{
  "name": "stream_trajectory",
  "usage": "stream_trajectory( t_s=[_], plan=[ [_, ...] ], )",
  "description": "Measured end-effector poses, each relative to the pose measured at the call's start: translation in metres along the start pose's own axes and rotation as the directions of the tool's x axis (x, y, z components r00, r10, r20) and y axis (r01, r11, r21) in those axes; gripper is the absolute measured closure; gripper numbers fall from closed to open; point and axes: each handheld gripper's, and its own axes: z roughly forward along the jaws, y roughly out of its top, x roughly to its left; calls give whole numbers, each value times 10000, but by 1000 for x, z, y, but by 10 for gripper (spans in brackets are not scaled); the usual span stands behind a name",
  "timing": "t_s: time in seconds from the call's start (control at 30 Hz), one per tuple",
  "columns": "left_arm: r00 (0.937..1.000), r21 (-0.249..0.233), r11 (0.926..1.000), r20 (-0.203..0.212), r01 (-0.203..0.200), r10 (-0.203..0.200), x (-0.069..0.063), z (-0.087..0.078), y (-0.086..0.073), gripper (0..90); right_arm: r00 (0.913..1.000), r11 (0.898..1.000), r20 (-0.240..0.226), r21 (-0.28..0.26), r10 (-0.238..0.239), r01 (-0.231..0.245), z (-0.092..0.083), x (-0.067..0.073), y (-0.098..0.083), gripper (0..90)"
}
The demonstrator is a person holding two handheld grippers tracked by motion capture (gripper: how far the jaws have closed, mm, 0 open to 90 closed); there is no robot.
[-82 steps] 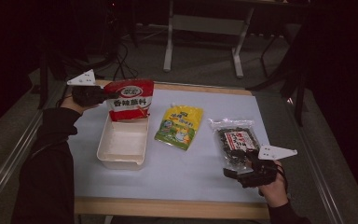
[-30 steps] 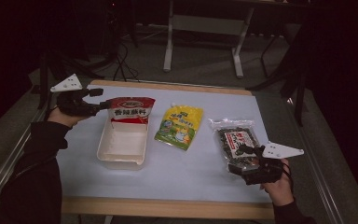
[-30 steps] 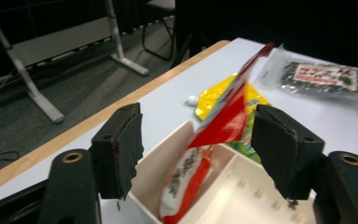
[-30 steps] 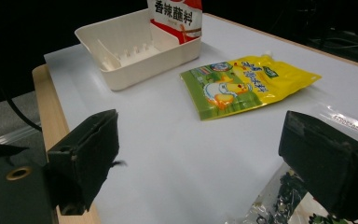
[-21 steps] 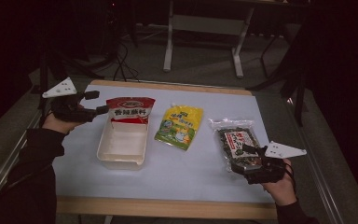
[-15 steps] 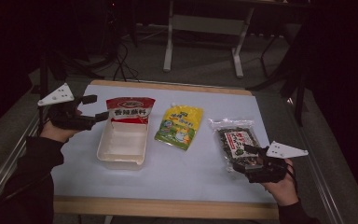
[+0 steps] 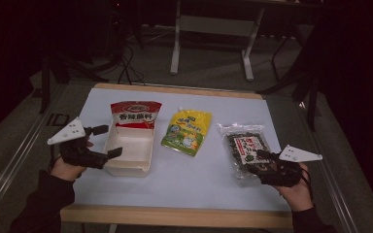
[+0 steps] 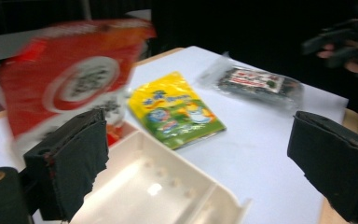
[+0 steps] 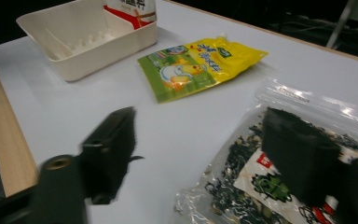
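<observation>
A red snack bag (image 7: 135, 114) (image 8: 74, 79) leans in the far end of a white tray (image 7: 126, 167) (image 8: 205, 200) (image 9: 98, 44). My left gripper (image 7: 108, 141) (image 8: 200, 172) hovers at the tray's left wall. Its jaws have just been opening and stand wide open, with only the tray's corner below and ahead of them. A yellow pouch (image 7: 187, 131) (image 8: 175, 109) (image 9: 200, 63) lies mid-table. My right gripper (image 7: 256, 162) (image 9: 205, 154) sits at the near edge of a clear bag of dark seaweed (image 7: 245, 145) (image 9: 270, 186). Its jaws have just been closing and straddle the bag's edge without pressing on it.
The table's wooden front edge (image 7: 175, 216) runs just behind both hands. Metal rails (image 7: 14, 160) flank the table on the left. Table legs and cables (image 7: 209, 43) stand on the floor beyond the far edge.
My left gripper has let go of the red bag's corner, drawn back toward the near left of the tray and spread its jaws. The right gripper stays at the seaweed bag, jaws narrower.
</observation>
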Motion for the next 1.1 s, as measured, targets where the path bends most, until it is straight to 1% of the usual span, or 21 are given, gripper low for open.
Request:
stream_trajectory(
  t_s=[0.03,0.07,0.13,0.17,0.2,0.23,0.3,0.37,0.43,0.47,0.53,0.57,0.6,0.7,0.73,0.8,0.87,0.9,0.93,1.07,1.1],
  plan=[
    [10000,-28,10000,14,11,-11,-4,2,-1,55,9998,10000,168,-41,58,-57,0,-3,0,320],
    [9998,15,10000,215,-9,9,-9,6,-2,55,9998,10000,188,-18,88,-88,0,-5,0,352],
    [9999,135,9998,56,-124,123,-17,12,-4,49,9986,10000,524,1,81,-81,0,-10,0,384],
    [9997,198,9996,171,-176,172,-22,16,-4,48,9982,9999,573,-24,166,-165,0,-12,0,404],
    [9995,303,9993,260,-200,192,-26,20,-5,48,9968,9999,779,-47,161,-158,-1,-15,0,422],
    [9994,307,9992,262,-239,231,-30,23,-6,44,9956,9999,930,-27,114,-112,-1,-17,0,449],
    [9986,328,9994,510,-149,132,-37,29,-8,43,9938,9999,1111,53,96,-103,0,-22,1,489],
    [9982,261,9995,575,-195,179,-44,34,-10,40,9927,9998,1202,135,94,-111,1,-28,0,528],
    [9974,125,9997,700,-187,177,-49,38,-12,40,9916,9996,1290,280,-47,11,2,-33,-1,592],
    [9977,90,9996,632,-254,248,-53,40,-13,40,9902,9993,1396,363,-62,11,3,-37,-2,630],
    [9967,144,9993,740,-335,323,-58,44,-15,40,9891,9991,1462,367,165,-221,4,-46,-6,707],
    [9971,176,9991,674,-373,361,-60,46,-16,40,9876,9988,1556,425,183,-252,4,-49,-7,741],
    [9962,220,9989,785,-407,388,-62,49,-17,40,9867,9984,1614,486,220,-302,5,-53,-8,782],
    [9962,293,9983,735,-497,474,-68,54,-20,40,9794,9967,1987,645,355,-492,6,-66,-13,881],
    [9958,333,9984,808,-454,426,-69,56,-21,39,9781,9962,2049,700,369,-522,7,-70,-14,893],
    [9955,380,9982,840,-470,437,-72,58,-24,40,9707,9948,2355,760,485,-681,8,-78,-17,899],
    [9955,362,9985,868,-421,388,-72,60,-25,39,9686,9939,2427,807,540,-756,8,-82,-18,899],
    [9955,362,9985,868,-421,388,-72,60,-25,39,9636,9932,2620,856,538,-787,9,-86,-19,899],
    [9958,393,9987,867,-331,296,-73,63,-28,40,9548,9902,2913,1046,587,-928,11,-97,-22,899],
    [9967,499,9982,766,-322,283,-74,66,-32,40,9399,9837,3310,1234,834,-1307,14,-114,-28,900],
    [9967,499,9982,766,-322,283,-74,66,-32,39,9380,9817,3340,1268,929,-1424,15,-118,-30,900]
  ],
)
